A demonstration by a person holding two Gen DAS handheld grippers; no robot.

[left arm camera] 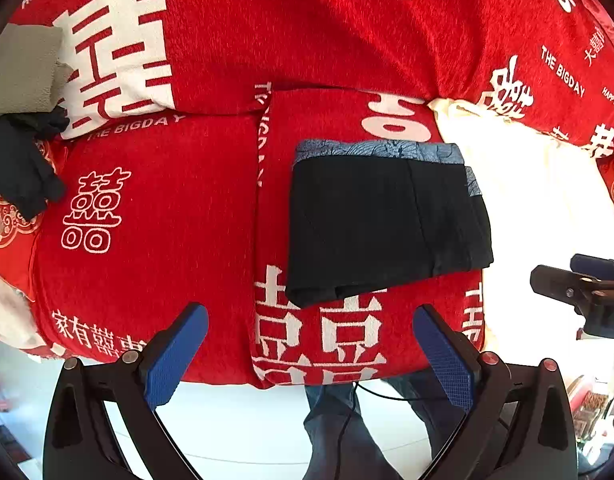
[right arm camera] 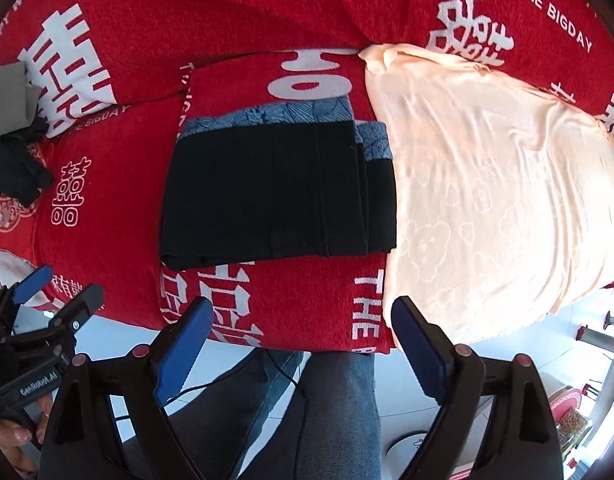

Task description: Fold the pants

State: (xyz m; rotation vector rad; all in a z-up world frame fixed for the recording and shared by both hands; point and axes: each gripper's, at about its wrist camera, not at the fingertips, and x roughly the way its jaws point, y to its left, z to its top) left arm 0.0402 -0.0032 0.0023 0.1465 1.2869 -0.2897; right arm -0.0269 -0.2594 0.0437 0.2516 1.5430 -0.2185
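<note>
Black pants [right arm camera: 275, 192], folded, soft and limp: I'd pinch the layered hem edge; left gripper [left arm camera: 309, 350] and right gripper [right arm camera: 301, 344] gape wide, empty.

This is a home, most likely a bedroom or a living room. A soft bed or sofa is covered by a red blanket [left arm camera: 195, 216] with white wedding characters and the words "THE BIGDAY", and a peach towel [right arm camera: 487, 184] with a bear pattern lies on it beside folded black pants [right arm camera: 267, 196]. More clothes [left arm camera: 15, 160] lie at the left end, the floor [left arm camera: 235, 428] below is pale and smooth, and at the right edge stand metal legs of furniture [right arm camera: 611, 344]
</note>
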